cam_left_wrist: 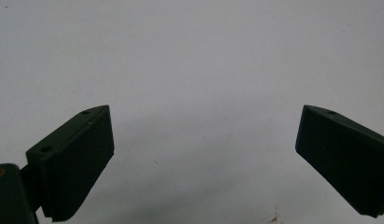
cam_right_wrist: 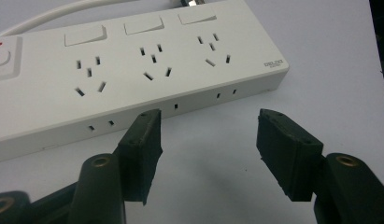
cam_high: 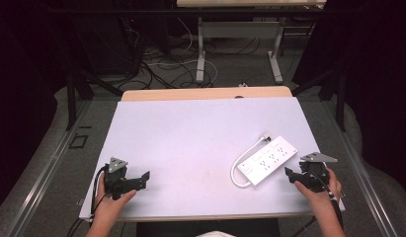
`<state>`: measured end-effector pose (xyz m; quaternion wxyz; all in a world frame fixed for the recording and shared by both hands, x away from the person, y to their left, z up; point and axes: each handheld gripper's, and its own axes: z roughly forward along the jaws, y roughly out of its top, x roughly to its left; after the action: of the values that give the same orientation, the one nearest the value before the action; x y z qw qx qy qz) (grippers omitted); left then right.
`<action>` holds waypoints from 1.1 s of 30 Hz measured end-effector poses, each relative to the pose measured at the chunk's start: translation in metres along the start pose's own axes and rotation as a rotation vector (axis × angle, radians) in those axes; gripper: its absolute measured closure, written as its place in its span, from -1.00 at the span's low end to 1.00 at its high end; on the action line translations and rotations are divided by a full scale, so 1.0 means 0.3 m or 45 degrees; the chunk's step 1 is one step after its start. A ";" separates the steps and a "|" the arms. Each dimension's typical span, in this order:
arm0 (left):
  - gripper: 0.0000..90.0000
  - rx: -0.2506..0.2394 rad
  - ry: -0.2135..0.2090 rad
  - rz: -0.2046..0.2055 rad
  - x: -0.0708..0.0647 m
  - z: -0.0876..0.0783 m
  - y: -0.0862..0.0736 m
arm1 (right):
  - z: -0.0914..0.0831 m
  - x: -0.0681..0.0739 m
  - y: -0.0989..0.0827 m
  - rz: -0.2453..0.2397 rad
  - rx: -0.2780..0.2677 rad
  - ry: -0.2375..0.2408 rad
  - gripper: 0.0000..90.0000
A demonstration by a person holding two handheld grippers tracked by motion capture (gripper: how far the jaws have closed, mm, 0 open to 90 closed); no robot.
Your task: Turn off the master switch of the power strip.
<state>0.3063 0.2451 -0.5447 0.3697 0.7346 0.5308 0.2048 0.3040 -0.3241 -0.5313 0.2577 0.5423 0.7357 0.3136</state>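
We keep the right gripper [cam_right_wrist: 208, 135] released, jaws apart just short of the white plastic three-socket power strip [cam_high: 267, 160] lying at the table's [cam_high: 190, 133] right, ready to grasp its long side, while the left gripper [cam_left_wrist: 203, 154] rests unclenched over bare surface.

Two black tools [cam_high: 143, 178] [cam_high: 288, 174] with grey three-cornered top plates, ridged pads, brass-ringed screw holes, black trailing cables.

White table top [cam_high: 190, 133], wooden edge behind, tangled floor cables [cam_high: 161, 66] (beyond it), grey table legs [cam_high: 200, 54]
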 end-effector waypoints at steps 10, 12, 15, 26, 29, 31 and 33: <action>-0.89 0.016 0.002 -0.010 0.001 -0.003 0.000 | -0.025 0.011 0.050 0.030 0.058 0.022 -0.11; -0.89 0.020 0.002 -0.006 0.003 -0.004 0.000 | -0.028 0.013 0.060 0.038 0.064 0.032 -0.11; -0.89 0.020 0.003 -0.012 0.003 -0.003 0.000 | -0.031 0.016 0.074 0.022 0.069 0.042 -0.11; -0.89 0.018 0.005 -0.013 0.003 -0.001 -0.001 | -0.028 0.039 0.129 -0.011 0.092 0.084 -0.11; -0.89 0.026 -0.002 -0.011 0.006 -0.003 -0.001 | -0.023 0.049 0.138 -0.014 0.094 0.091 -0.11; -0.89 0.022 0.002 -0.011 0.006 -0.002 -0.001 | -0.017 0.059 0.147 -0.025 0.096 0.098 -0.11; -0.88 0.023 0.002 -0.009 0.006 -0.002 -0.002 | -0.006 0.078 0.162 -0.053 0.102 0.109 -0.10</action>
<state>0.3062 0.2471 -0.5448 0.3632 0.7359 0.5356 0.1991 0.3270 -0.2916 -0.4950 0.2107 0.5227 0.7692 0.3014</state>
